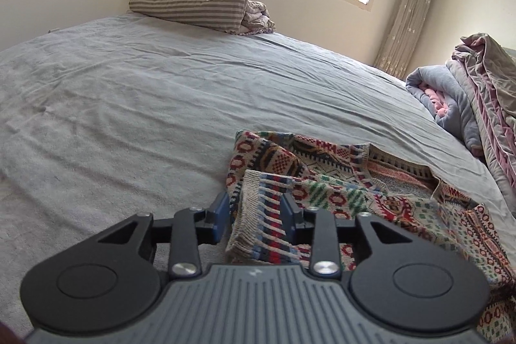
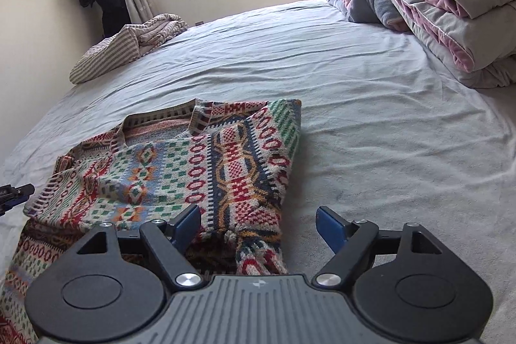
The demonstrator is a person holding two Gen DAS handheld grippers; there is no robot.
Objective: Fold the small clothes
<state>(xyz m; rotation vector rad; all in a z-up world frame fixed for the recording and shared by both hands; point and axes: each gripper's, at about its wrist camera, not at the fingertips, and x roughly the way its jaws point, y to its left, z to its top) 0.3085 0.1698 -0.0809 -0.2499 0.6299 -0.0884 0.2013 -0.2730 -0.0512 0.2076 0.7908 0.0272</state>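
Left gripper (image 1: 254, 215) has the patterned sweater's (image 2: 180, 170) striped cuff (image 1: 258, 224) between its blue pads, which flank it loosely, apparently not clamped. Sweater lies partly folded on the grey bedsheet (image 2: 387, 134). Right gripper (image 2: 258, 224) gapes wide over the sweater's near edge, holding nothing.

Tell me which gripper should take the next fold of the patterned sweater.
Probably the left gripper: the sweater's ribbed cuff already lies between its fingers. The right gripper is open over the folded edge, gripping nothing.
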